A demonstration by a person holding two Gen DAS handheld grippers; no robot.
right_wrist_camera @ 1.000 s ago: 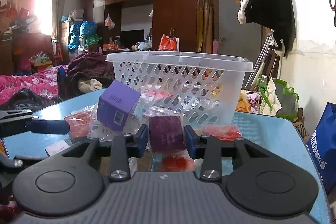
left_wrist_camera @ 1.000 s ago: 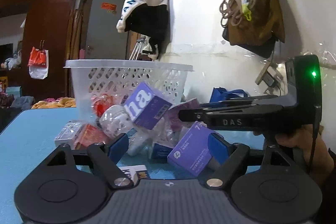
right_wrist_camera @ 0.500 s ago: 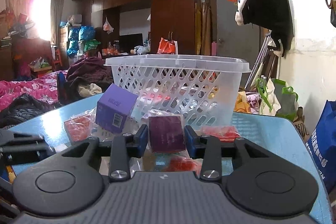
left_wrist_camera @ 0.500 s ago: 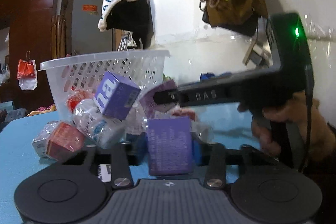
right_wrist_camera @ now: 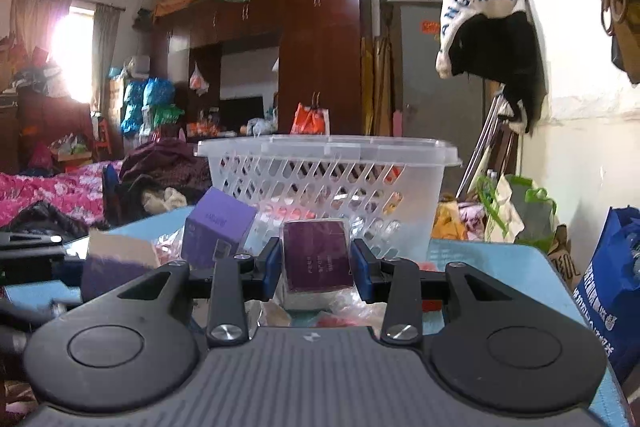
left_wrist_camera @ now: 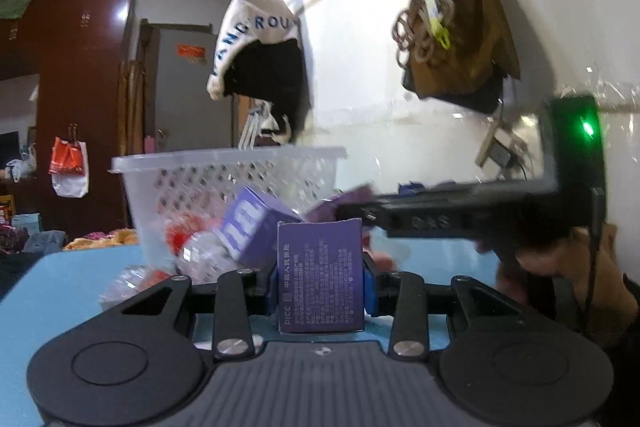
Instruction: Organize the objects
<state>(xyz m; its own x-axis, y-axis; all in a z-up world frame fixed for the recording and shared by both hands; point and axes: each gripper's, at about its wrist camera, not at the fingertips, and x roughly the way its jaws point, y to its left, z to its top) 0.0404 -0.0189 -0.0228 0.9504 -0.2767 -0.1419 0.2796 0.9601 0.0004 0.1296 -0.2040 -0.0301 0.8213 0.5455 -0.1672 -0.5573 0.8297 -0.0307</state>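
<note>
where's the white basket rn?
White basket sits on the blue table, centre of the right wrist view, just behind the pile of purple boxes and packets; the left wrist view shows it left of centre.

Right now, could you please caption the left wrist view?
Left gripper shut on a purple box before a white basket.

Crowded in front of the basket
Boxes and packets heaped against the white basket; its open top is unobstructed.

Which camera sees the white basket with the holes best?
The right wrist view: the white basket sits sharp and whole, rim to base, behind the right claw. In the left wrist view it is blurred, and boxes and packets hide its lower part.
</note>
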